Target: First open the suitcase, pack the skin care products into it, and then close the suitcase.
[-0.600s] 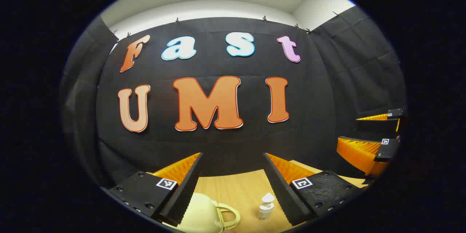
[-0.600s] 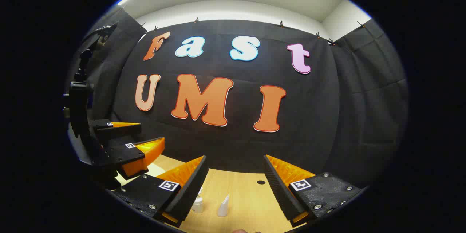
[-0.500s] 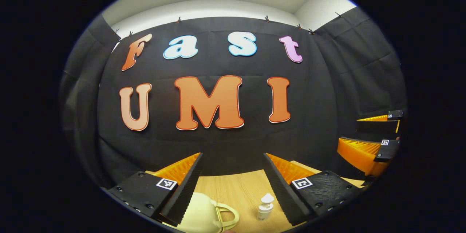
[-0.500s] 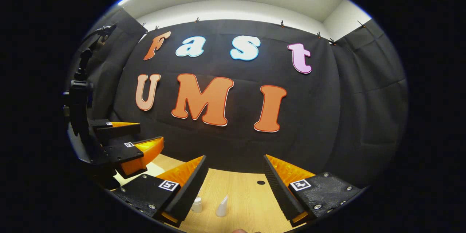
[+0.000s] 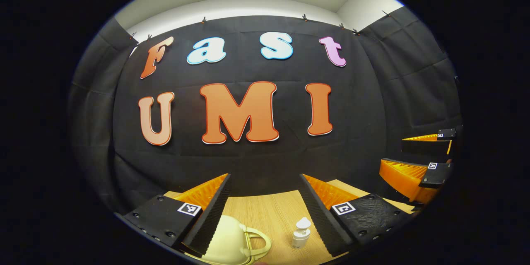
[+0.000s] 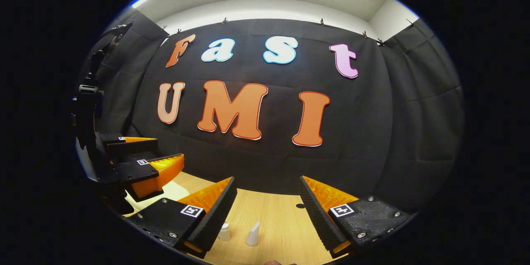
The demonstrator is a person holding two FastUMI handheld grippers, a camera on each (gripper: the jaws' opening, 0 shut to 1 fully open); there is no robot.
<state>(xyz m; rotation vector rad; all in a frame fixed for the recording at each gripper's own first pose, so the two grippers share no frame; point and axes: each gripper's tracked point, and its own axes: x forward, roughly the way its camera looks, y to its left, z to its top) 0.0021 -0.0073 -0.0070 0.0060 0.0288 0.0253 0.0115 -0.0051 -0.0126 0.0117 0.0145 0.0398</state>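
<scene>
In the left gripper view my left gripper [image 5: 265, 182] is open above the wooden table [image 5: 269, 211], nothing between its fingers. Below it lies a pale cream suitcase [image 5: 225, 238] with a looped handle [image 5: 257, 243], lid down as far as it shows. A small white pump bottle [image 5: 300, 234] stands to its right. The right gripper [image 5: 418, 161] hangs open at the far right. In the right gripper view my right gripper [image 6: 267, 184] is open over the table [image 6: 281, 223], above a small white bottle [image 6: 224, 232] and a white tube [image 6: 253, 234]. The left gripper [image 6: 140, 161] shows at the left edge.
The black cloth wall stands close behind the table's far edge. A small dark hole [image 6: 301, 205] marks the tabletop in the right gripper view. A pale patch of the suitcase [image 6: 165, 192] shows under the left gripper there.
Both views have tilted down slightly: the wall letters sit a little higher and more tabletop shows. Both grippers stay open and hold nothing.
</scene>
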